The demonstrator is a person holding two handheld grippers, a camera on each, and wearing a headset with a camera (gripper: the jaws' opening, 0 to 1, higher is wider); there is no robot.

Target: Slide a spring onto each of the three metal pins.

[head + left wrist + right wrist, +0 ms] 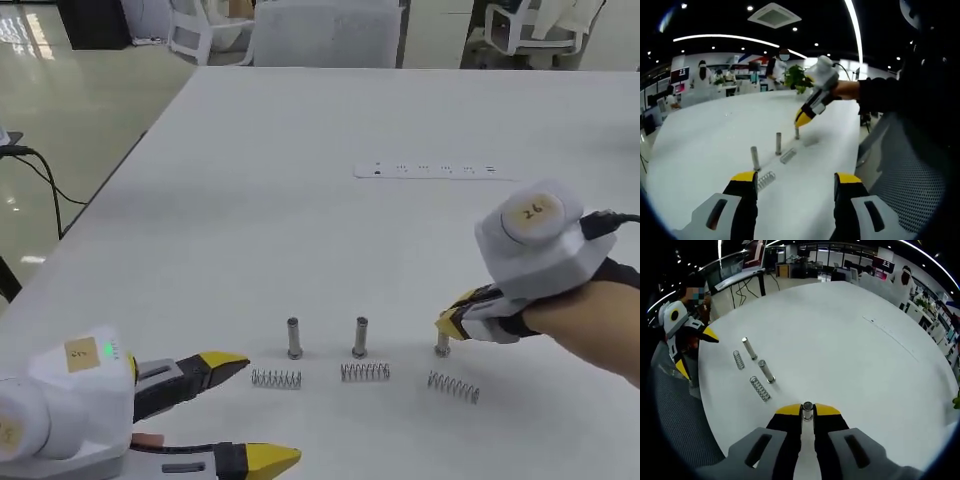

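head view: three pins (360, 337) upright, springs (365, 372) lying at 6 o'clock of each, none on yet. left gripper view: left hand-held gripper (796, 179) spread wide. right gripper view: right hand-held gripper (807, 412) pinching the end pin (807, 406); might topple it if tugged sideways.

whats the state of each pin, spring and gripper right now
left pin, upright, no spring on it
middle pin, upright, no spring on it
right pin, upright, no spring on it, clamped at the top
left spring, lying on its side, loose
middle spring, lying on its side, loose
right spring, lying on its side, loose
left gripper, open, holding nothing
right gripper, shut on right pin
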